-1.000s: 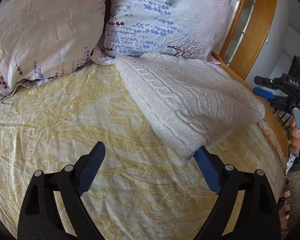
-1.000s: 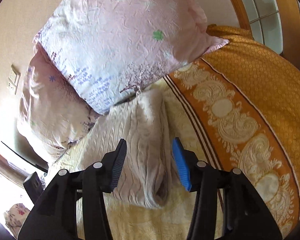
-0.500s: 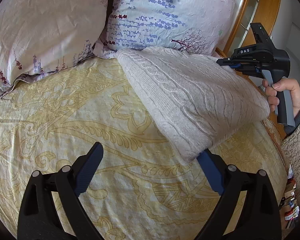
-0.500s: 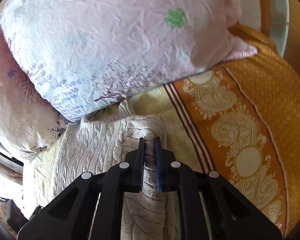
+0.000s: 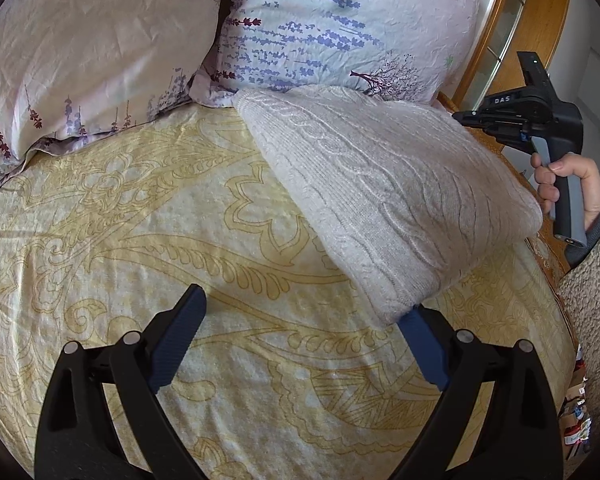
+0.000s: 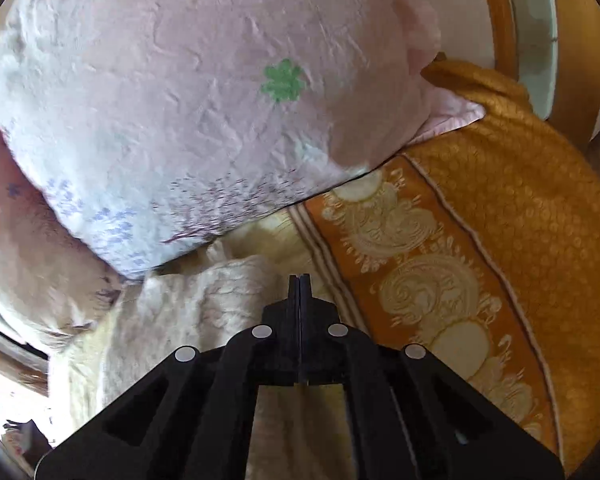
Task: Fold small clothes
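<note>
A cream cable-knit sweater [image 5: 384,196] lies folded on the yellow patterned bedspread [image 5: 140,232], its far end against the pillows. My left gripper [image 5: 304,336] is open and empty, just in front of the sweater's near corner, with the right finger touching that corner. My right gripper [image 6: 299,280] is shut with jaws fully together, above the sweater's far right edge [image 6: 188,312]; no cloth shows between them. In the left wrist view the right gripper [image 5: 460,117] is at the sweater's far right side, held by a hand.
Two floral pillows [image 5: 332,28] [image 5: 84,48] stand at the head of the bed. An orange patterned blanket [image 6: 500,232] covers the right side. A wooden-framed cabinet [image 5: 512,20] stands beyond the bed's right corner.
My right gripper closed on the sweater's fold, then rose and pulled back with jaws fully together. My left gripper stayed open by the near corner.
</note>
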Demonstrator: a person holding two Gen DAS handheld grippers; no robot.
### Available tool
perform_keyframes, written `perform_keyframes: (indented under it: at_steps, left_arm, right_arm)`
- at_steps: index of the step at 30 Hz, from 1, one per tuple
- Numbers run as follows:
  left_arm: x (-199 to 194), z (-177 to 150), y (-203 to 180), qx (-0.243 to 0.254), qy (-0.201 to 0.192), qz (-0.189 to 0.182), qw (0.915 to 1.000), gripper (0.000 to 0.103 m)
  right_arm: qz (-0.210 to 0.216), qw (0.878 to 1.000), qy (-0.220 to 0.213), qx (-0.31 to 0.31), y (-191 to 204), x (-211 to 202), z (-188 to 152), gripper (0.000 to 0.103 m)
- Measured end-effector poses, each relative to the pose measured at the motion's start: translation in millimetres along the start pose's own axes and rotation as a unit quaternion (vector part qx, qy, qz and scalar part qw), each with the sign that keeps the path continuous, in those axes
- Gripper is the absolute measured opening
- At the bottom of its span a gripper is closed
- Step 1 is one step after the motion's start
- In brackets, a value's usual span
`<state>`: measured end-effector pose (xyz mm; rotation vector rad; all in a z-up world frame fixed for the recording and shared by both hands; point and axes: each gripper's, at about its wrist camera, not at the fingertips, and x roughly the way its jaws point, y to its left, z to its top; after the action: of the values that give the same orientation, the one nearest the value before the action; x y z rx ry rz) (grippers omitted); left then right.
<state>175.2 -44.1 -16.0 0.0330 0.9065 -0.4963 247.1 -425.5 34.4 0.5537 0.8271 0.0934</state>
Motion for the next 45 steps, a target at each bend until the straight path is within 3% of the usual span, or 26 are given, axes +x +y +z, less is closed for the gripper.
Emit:
perform_keyframes:
  at_steps: [2, 4, 7, 9, 11, 15, 22, 25, 28, 31, 34, 42, 44, 45]
  left_arm:
    - [0.4, 0.7, -0.9, 0.001, -0.001, 0.001, 1.0000, 0.093]
    - [0.4, 0.9, -2.5, 0.003, -0.002, 0.002, 1.0000, 0.093]
    - [-0.7, 0.8, -2.4, 0.001, -0.006, -0.004, 1.0000, 0.093]
    - [-1.2, 0.6, -1.8, -0.004, -0.007, -0.009, 0.9999, 0.093]
    - [-1.0, 0.4, -1.2, -0.008, -0.007, -0.010, 0.9999, 0.093]
    - [-2.1, -0.3, -1.8, -0.009, -0.011, -0.013, 0.9998, 0.093]
    - [-2.7, 0.4, -4.8, -0.004, -0.017, -0.013, 0.9998, 0.093]
    - [-1.3, 1.3, -1.0, -0.012, -0.014, -0.010, 0.9998, 0.094]
    - [-0.5, 1.0, -2.2, -0.008, -0.010, 0.001, 0.9999, 0.094]
    - [-2.7, 0.5, -4.3, -0.001, -0.015, 0.006, 0.9999, 0.094]
    - [-4.7, 0.2, -6.2, 0.002, -0.019, 0.009, 0.9998, 0.094]
    - [-7.7, 1.3, -8.0, 0.000, -0.027, 0.005, 0.9996, 0.094]
    - [-7.4, 1.4, -6.8, -0.004, -0.027, 0.004, 0.9996, 0.094]
    - [-7.4, 1.1, -6.4, -0.007, -0.027, 0.003, 0.9996, 0.094]
  right_arm:
    - [0.039, 0.999, 0.006, 0.002, 2.8, -7.4, -5.5, 0.020]
    - [0.033, 0.999, 0.012, -0.009, 8.1, -6.6, -9.4, 0.039]
    - [0.029, 0.999, 0.031, -0.015, 16.3, 4.6, -13.8, 0.038]
    - [0.029, 0.998, 0.036, -0.046, 28.8, 12.7, -14.7, 0.007]
    - [-0.028, 0.994, 0.010, -0.101, 48.5, 11.4, -18.7, 0.008]
    - [-0.069, 0.991, -0.040, -0.111, 57.2, -2.2, -7.4, 0.007]
    - [-0.122, 0.988, 0.014, -0.091, 36.9, 28.9, -3.4, 0.007]
    - [-0.111, 0.990, 0.023, -0.087, 33.9, 31.5, -10.1, 0.008]
    - [-0.054, 0.996, 0.008, -0.071, 32.4, 2.4, -15.6, 0.012]
    - [-0.003, 0.999, 0.001, -0.053, 25.6, -33.5, -31.0, 0.026]
    - [0.007, 0.998, 0.007, -0.060, 17.6, -58.7, -55.6, 0.031]
    - [0.014, 0.998, 0.036, -0.053, 8.8, -62.7, -107.9, 0.030]
    - [0.024, 0.997, 0.037, -0.061, 10.9, -60.8, -113.2, 0.010]
    - [0.017, 0.997, 0.028, -0.066, 12.8, -61.3, -113.6, 0.010]
